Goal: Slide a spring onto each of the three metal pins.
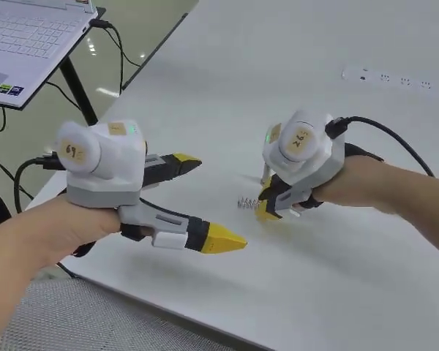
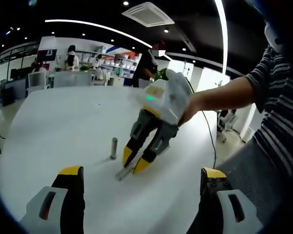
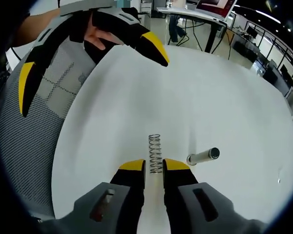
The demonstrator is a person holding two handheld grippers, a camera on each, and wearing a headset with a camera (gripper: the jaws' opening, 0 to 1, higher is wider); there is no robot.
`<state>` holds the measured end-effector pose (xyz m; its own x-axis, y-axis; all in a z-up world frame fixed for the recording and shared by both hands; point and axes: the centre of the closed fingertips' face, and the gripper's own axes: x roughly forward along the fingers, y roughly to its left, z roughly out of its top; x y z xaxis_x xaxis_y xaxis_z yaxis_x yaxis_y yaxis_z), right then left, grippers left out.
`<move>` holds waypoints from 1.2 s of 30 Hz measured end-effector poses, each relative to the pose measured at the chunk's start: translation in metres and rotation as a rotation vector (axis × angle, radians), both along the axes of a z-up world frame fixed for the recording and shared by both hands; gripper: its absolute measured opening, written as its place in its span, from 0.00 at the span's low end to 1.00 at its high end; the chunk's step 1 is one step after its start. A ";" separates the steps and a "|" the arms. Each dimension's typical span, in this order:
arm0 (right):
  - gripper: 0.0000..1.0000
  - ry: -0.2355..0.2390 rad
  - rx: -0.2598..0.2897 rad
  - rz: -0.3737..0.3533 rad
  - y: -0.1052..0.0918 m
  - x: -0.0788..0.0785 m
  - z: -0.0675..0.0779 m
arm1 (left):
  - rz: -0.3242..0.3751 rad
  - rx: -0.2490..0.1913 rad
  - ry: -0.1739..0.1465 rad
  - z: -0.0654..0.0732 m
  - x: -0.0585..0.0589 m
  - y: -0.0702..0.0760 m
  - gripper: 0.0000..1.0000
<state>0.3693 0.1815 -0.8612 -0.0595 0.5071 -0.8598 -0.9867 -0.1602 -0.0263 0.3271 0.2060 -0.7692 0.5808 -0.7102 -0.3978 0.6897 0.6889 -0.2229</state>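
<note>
A small metal spring (image 1: 246, 202) lies on the white table (image 1: 278, 88). My right gripper (image 1: 267, 210) is low over the table with its yellow tips closed on the spring's near end (image 3: 155, 146). One short metal pin (image 3: 203, 156) stands upright just right of the spring; in the left gripper view the pin (image 2: 114, 147) is beside the right gripper (image 2: 135, 161). My left gripper (image 1: 208, 201) hovers open to the left of the spring, jaws wide apart with nothing between them; its yellow fingertips (image 3: 154, 46) face the right gripper.
A laptop (image 1: 22, 36) sits on a stand at the far left, past the table's edge. A white power strip (image 1: 395, 77) lies at the far right of the table. A grey mesh chair (image 1: 80, 314) is below the near edge.
</note>
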 end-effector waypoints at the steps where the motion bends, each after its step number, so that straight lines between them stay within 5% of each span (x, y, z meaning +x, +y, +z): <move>1: 0.10 -0.004 -0.004 -0.002 -0.001 0.001 -0.002 | 0.001 0.000 0.000 0.000 0.000 0.001 0.97; 13: 0.08 -0.014 0.046 -0.018 -0.011 0.001 0.007 | -0.013 0.004 0.008 -0.002 0.000 -0.004 0.96; 36: 0.08 -0.018 0.094 -0.075 -0.063 -0.016 0.044 | -0.110 -0.003 0.013 -0.007 0.000 -0.048 0.90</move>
